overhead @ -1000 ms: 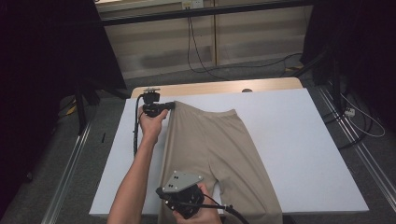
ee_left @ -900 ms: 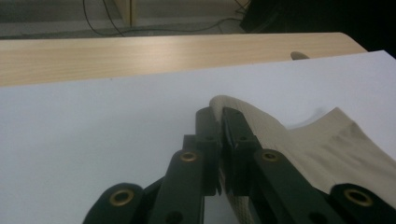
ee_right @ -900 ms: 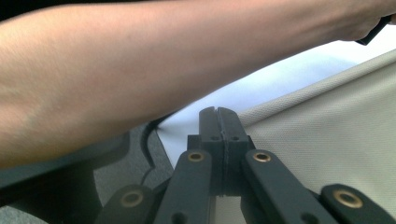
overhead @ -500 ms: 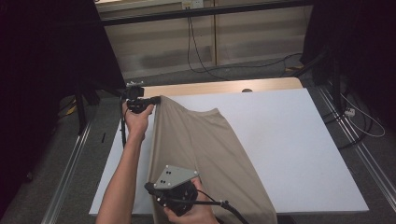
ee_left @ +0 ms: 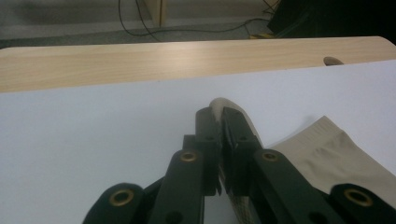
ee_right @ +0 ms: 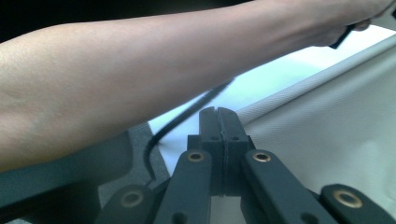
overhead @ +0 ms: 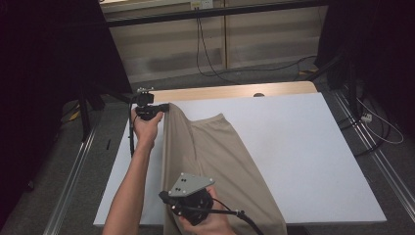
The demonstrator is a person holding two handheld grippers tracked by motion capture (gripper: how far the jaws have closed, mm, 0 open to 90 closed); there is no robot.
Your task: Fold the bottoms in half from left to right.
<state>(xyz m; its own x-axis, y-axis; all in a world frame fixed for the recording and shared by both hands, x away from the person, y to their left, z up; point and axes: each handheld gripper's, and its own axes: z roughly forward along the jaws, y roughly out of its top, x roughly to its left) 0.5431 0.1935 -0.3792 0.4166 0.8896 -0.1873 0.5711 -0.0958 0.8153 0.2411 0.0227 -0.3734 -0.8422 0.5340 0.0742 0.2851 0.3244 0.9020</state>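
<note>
White table (overhead: pixel 313 147), cloth (ee_left: pixel 327 154) between fingers (ee_left: pixel 208 135)

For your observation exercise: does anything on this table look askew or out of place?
Yes. The beige garment lies diagonally across the white table, bunched in folds toward the left gripper, its lower end hanging over the near edge.

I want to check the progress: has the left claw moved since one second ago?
Yes. In the high view the left claw, shut on the beige cloth, has gone toward the far-left corner of the white table, dragging the cloth's corner along.
</note>
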